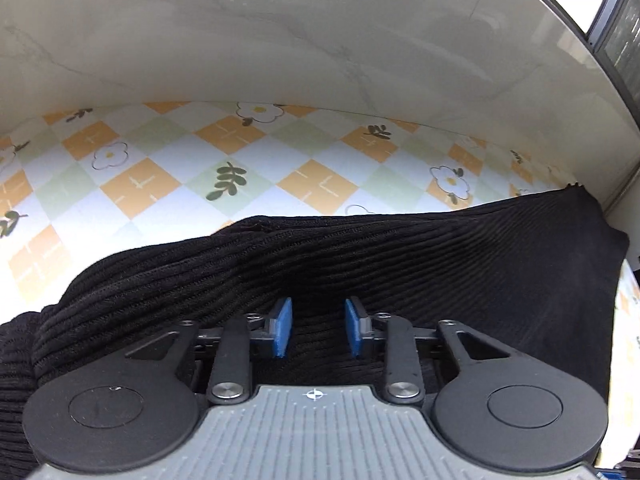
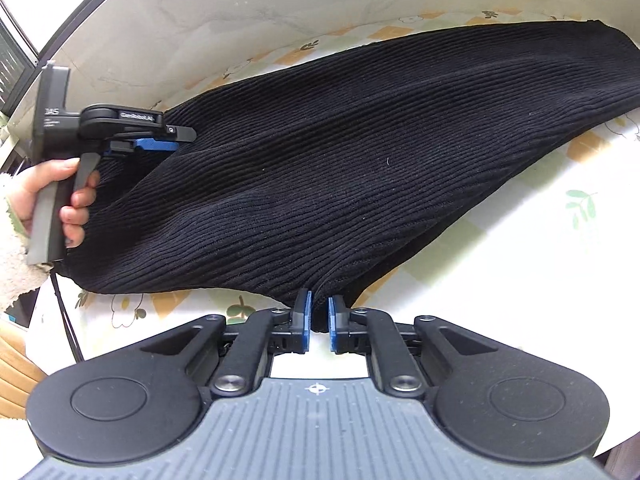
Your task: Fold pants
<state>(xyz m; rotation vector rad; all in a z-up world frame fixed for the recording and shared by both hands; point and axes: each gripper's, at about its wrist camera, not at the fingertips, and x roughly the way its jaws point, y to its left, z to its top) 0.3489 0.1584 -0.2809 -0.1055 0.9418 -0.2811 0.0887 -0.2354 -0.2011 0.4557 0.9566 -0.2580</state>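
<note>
Left wrist view: black ribbed pants point(image 1: 360, 264) spread across the lower half of the frame, draped over a tablecloth point(image 1: 168, 168) with orange and green diamonds, white flowers and leaf sprigs. Left gripper point(image 1: 318, 328) low at centre, blue pads point(image 1: 282, 326) spread apart with the dark knit showing in the gap beneath; whether any fabric is caught, cannot tell. Pale marbled wall point(image 1: 280, 32) across the top, dark window frame point(image 1: 616, 28) at the upper right.

Right wrist view: same pants point(image 2: 340, 160) stretched diagonally from lower centre to the upper right corner, lying on the tablecloth point(image 2: 540, 220). Right gripper point(image 2: 319, 322) at bottom centre, blue fingers point(image 2: 306, 320) narrowly parted, a bunched edge of the pants sitting between them at the tips; firm pinch or not, cannot tell. At the left edge, the left gripper point(image 2: 160, 142) seen side-on, blue pad touching the fabric's left end, held by a hand point(image 2: 60, 196) in a fleecy cuff.
</note>
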